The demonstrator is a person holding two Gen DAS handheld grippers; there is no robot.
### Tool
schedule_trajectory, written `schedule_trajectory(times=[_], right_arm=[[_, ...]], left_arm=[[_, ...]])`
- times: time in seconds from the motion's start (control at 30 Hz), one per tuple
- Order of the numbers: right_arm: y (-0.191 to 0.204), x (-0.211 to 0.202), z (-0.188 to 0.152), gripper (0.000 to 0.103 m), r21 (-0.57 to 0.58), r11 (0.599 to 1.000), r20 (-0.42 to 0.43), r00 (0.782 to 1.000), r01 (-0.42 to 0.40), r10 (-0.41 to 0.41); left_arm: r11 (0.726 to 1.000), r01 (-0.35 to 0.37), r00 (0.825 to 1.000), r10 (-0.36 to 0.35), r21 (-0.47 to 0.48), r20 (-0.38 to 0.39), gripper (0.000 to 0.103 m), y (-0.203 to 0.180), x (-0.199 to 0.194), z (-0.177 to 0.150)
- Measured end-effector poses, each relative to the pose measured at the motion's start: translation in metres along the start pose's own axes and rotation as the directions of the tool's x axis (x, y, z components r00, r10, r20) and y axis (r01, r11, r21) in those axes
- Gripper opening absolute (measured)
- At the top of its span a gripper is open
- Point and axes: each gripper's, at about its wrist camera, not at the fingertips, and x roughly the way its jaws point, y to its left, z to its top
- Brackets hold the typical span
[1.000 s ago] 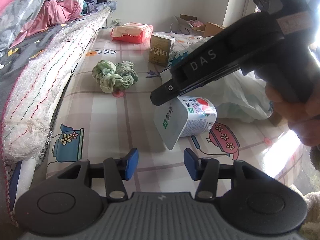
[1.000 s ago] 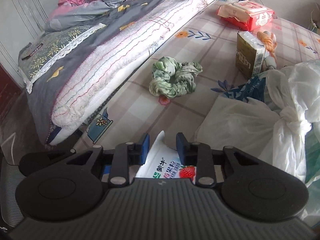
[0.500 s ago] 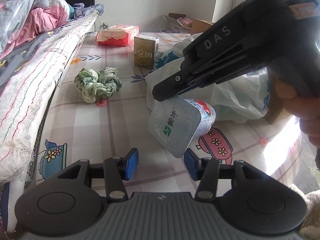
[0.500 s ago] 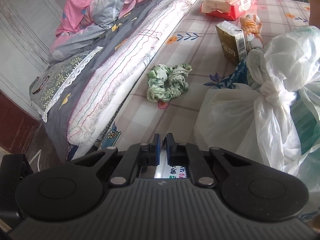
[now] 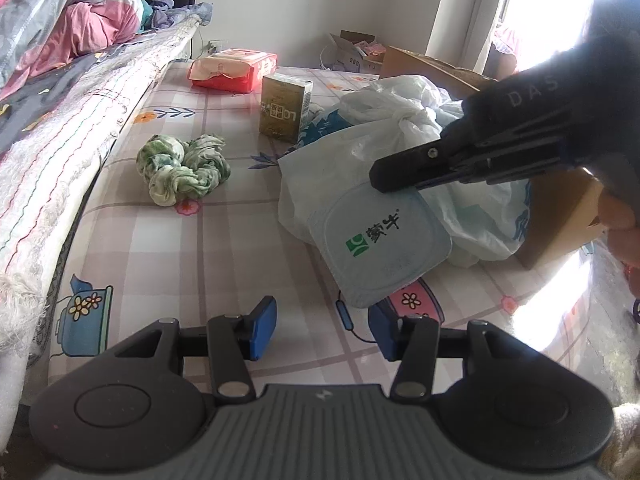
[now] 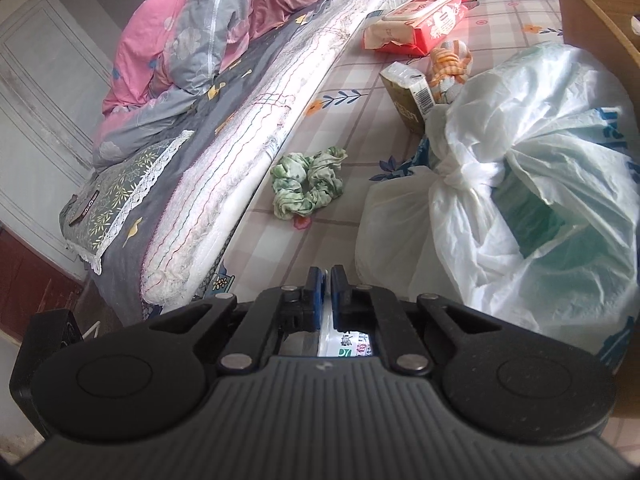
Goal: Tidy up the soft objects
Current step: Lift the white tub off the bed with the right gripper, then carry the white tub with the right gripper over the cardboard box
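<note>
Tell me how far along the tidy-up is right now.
Early stage. Nothing shows as put away yet. In hand: the right gripper is shut on the rim of the yogurt cup, held off the table. The left gripper is open and empty. Left: the green scrunchie, the orange-striped cloth and the tissue pack lie loose on the table.

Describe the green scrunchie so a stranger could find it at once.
On the checked table beside the bed, look between the mattress edge and the white bags. The scrunchie lies alone there, the only twisted green-and-white cloth ring.
</note>
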Motion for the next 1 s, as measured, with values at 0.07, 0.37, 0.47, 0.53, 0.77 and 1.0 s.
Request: schedule_trajectory(times=[0.07,0.37,0.47,0.53,0.77,1.0], right_arm=[[-0.007,-0.007,-0.003,0.004,0.029,1.000,0.014,1.000,0.004,-0.004],[-0.042,-0.019,-0.015,0.006,0.199,0.977,0.036,0.997,-0.071,0.065],[-0.042,-0.019,-0.019,0.007,0.185,0.982,0.035,0.999,-0.039,0.033],[-0.046,-0.019,-0.020,0.007,0.209,0.976,0.033,0.998,-0.064,0.058],[-0.044,-0.025,-0.016,0.007,0.229,0.964,0.043,0.991,-0.135,0.129],[-0.033,-0.065,0.011,0.007,0.201,0.948,0.146,0.964,-0.247,0.220]], left_arm=[[1.000,0.021,1.000,-0.021,0.013,0.005,0.051,-0.006,0.001,0.002],[0.993,0.044,0.997,-0.050,0.114,0.052,0.053,-0.041,0.008,0.013],[0.994,0.050,0.997,-0.056,0.100,0.050,0.054,-0.042,0.008,0.014],[0.994,0.043,0.997,-0.049,0.097,0.052,0.054,-0.042,0.006,0.014],[0.996,0.001,0.995,-0.010,0.091,0.096,0.053,-0.046,-0.022,0.023],[0.988,-0.032,0.978,-0.001,0.153,0.209,0.053,-0.065,-0.059,0.066]])
